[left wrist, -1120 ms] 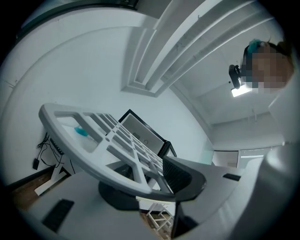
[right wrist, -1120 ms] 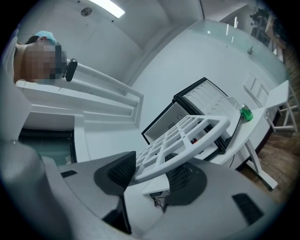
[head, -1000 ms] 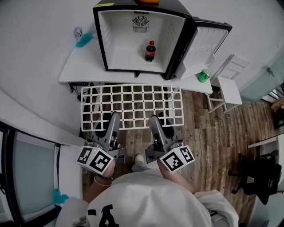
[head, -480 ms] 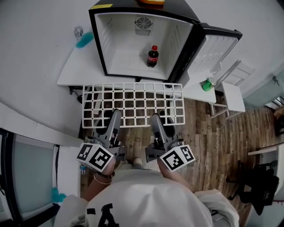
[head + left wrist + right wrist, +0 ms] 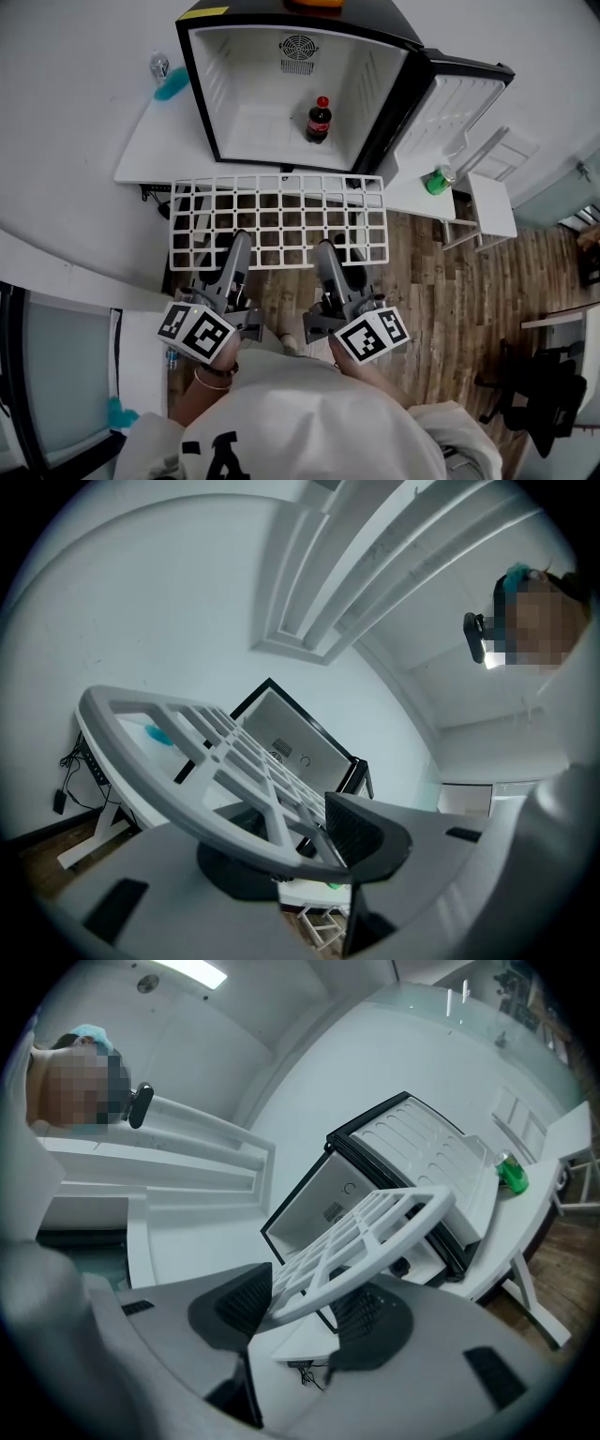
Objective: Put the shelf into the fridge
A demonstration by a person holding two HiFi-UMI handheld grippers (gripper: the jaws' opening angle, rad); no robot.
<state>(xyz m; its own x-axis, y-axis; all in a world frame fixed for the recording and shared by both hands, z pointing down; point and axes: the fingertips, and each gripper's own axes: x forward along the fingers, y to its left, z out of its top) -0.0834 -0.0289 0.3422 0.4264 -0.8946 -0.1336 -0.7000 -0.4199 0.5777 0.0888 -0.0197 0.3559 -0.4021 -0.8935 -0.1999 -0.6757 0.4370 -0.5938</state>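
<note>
I hold a white grid shelf (image 5: 281,221) level in front of the open black mini fridge (image 5: 296,89). My left gripper (image 5: 236,248) is shut on the shelf's near edge at the left, my right gripper (image 5: 325,255) on the same edge further right. In the left gripper view the shelf (image 5: 202,780) lies across the left gripper (image 5: 300,850); in the right gripper view the shelf (image 5: 366,1241) is pinched in the right gripper (image 5: 300,1302). The fridge's white inside holds one cola bottle (image 5: 319,119). The shelf's far edge lies just short of the fridge mouth.
The fridge stands on a white table (image 5: 155,150) with its door (image 5: 459,98) swung open to the right. A green can (image 5: 435,181) sits on the table's right end, a blue thing (image 5: 172,84) and a clear bottle (image 5: 159,66) at the left. A white step stool (image 5: 490,202) stands on the wood floor.
Both grippers have carried the shelf forward toward the fridge; its far edge now lies close to the fridge mouth. Both grips are unchanged.
</note>
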